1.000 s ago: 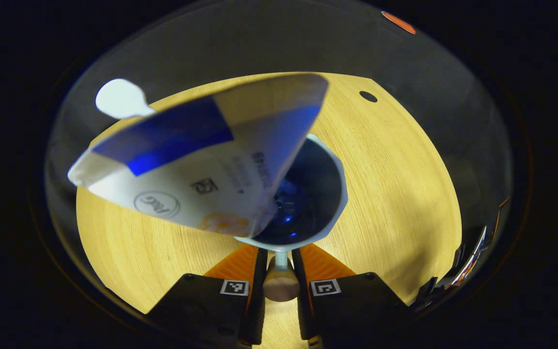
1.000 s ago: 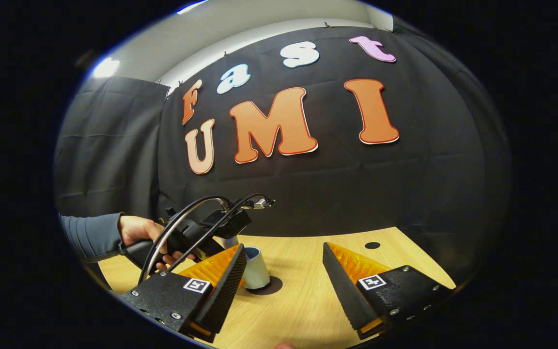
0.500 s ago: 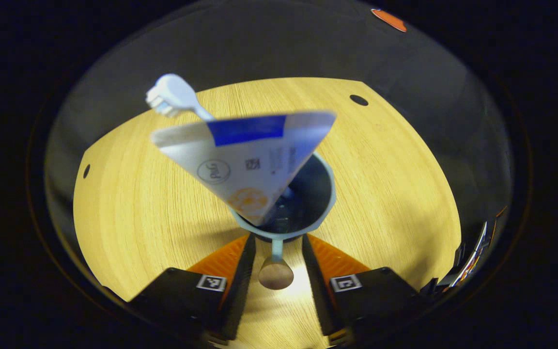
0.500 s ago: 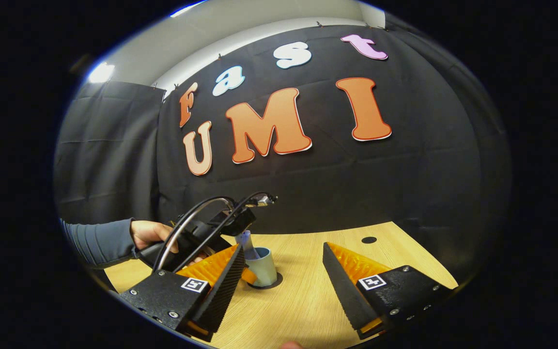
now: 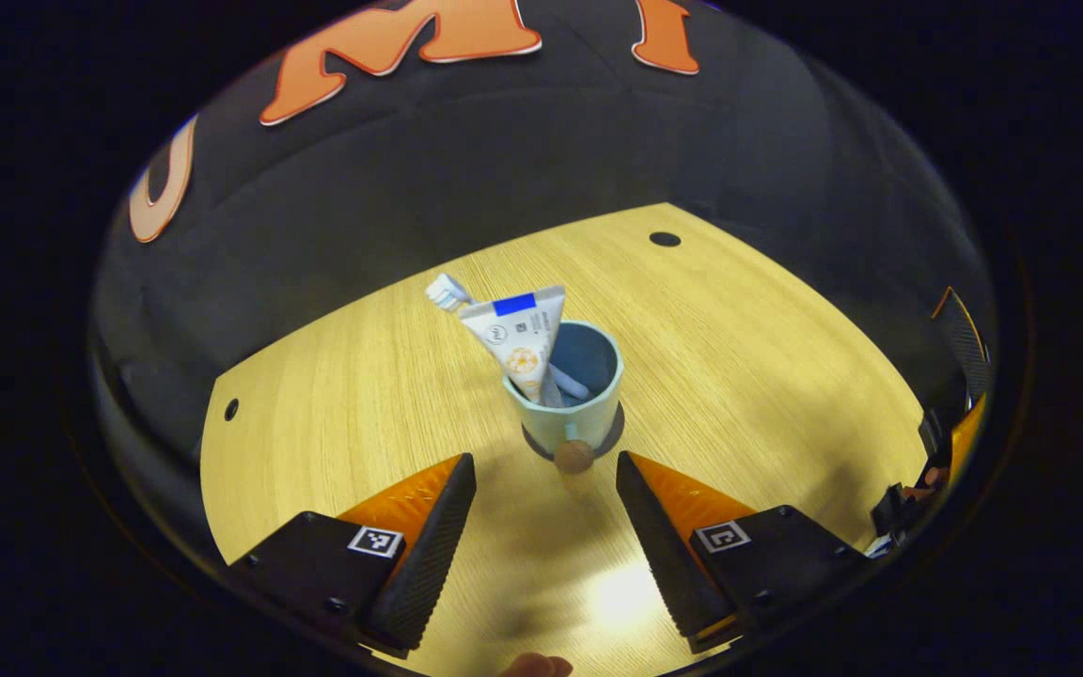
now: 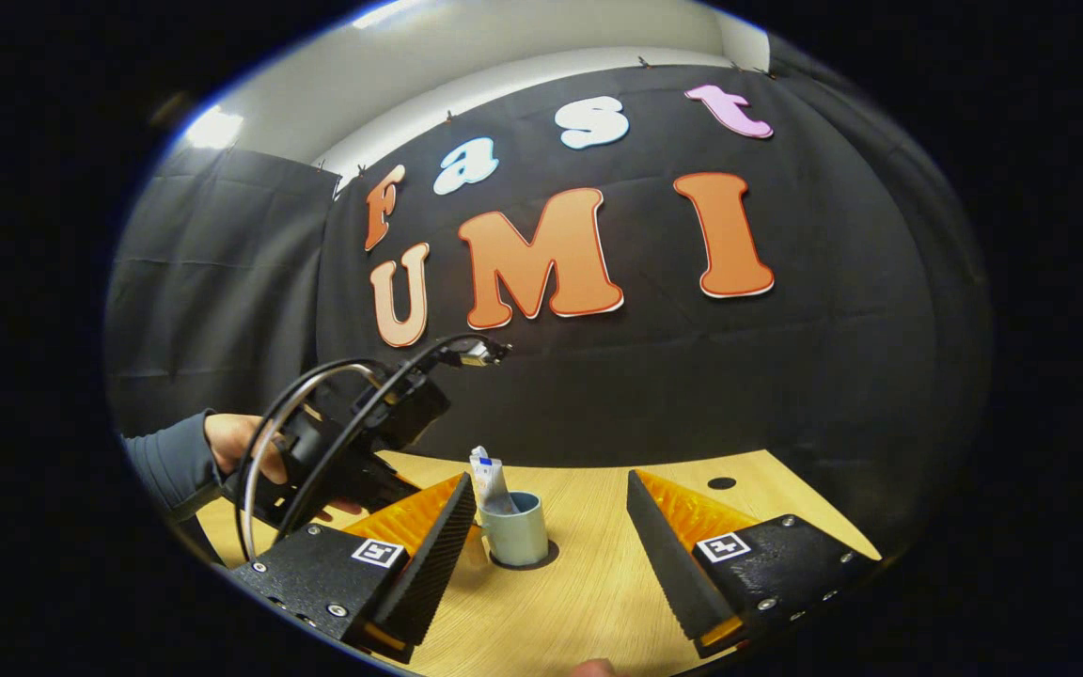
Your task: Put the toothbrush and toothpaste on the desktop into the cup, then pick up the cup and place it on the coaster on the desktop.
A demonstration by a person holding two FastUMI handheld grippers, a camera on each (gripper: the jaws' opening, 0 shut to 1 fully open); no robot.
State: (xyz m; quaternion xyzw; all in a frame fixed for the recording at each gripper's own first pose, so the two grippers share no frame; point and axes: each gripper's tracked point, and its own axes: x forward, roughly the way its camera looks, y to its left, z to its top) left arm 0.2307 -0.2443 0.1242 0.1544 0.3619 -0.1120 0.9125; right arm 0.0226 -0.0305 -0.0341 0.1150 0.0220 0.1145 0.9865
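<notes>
Two grippers: both with jaws spread wide, nothing between the fingers.
Left gripper (image 5: 546,489): in left gripper view it hovers over the desktop (image 5: 767,376), fingers apart, pointing at the cup; not touching it. In right gripper view the same gripper (image 6: 353,451) is at left, held by a hand (image 6: 231,442) with a sleeve (image 6: 161,461), cables looping over it.
Right gripper (image 6: 551,527): fingers wide apart, low above the desktop (image 6: 588,583), cup seen between them but farther off.
Cup (image 5: 572,385): light blue-green, upright, stands on the coaster; small round knob handle faces the left gripper. In right gripper view the cup (image 6: 515,531) is near the left finger.
Coaster (image 5: 609,442): dark, round, under the cup, only the edge seen; also in right gripper view (image 6: 541,561).
Toothpaste (image 5: 518,334): white tube w/ blue band, inside the cup, flat end up, leaning to the rim; also in right gripper view (image 6: 487,480).
Toothbrush (image 5: 447,293): in the cup behind the tube, white head sticks out above.
Desktop: light wood, w/ small dark holes.
</notes>
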